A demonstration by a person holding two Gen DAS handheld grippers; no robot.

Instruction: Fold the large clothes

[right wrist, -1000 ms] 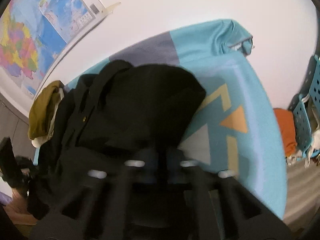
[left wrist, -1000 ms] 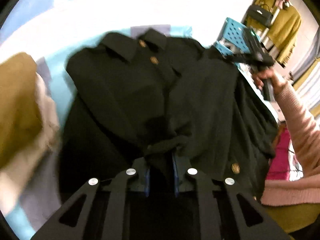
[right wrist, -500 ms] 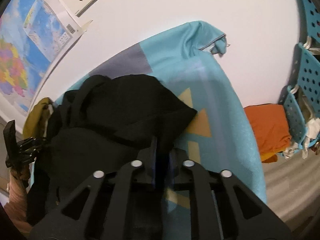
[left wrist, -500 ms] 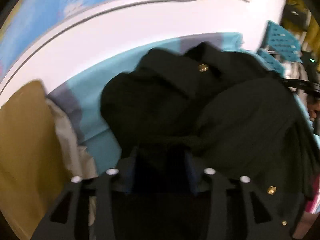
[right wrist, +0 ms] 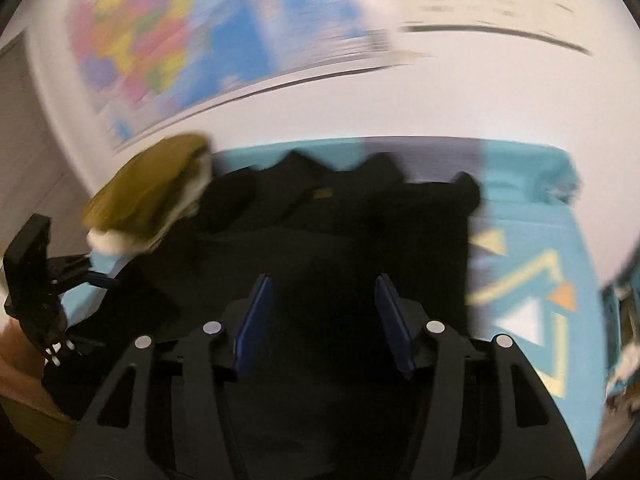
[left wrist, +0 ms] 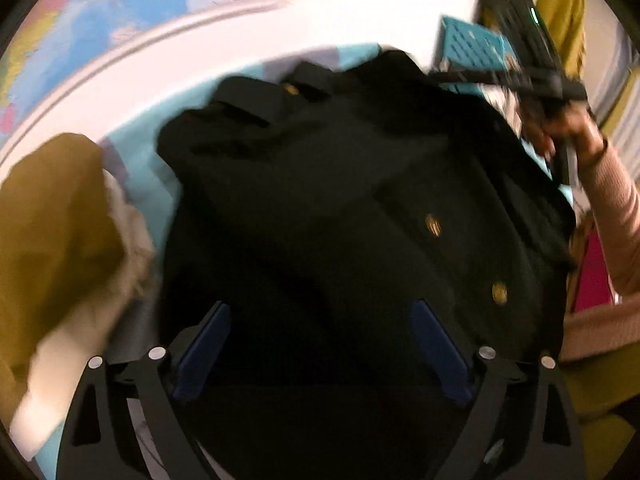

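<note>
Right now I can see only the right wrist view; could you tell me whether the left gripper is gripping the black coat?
Observer: No. The left gripper has its jaws opening, already wide. The black coat shows in the gap, but the pads do not press it.
Operator: Thank you. Are any buttons showing on the near half?
Observer: Yes, two gold buttons sit one below the other, on the side toward the pink sleeve.
Operator: And what is beyond the coat on that side?
Observer: A hanging mustard garment, past a teal basket.
</note>
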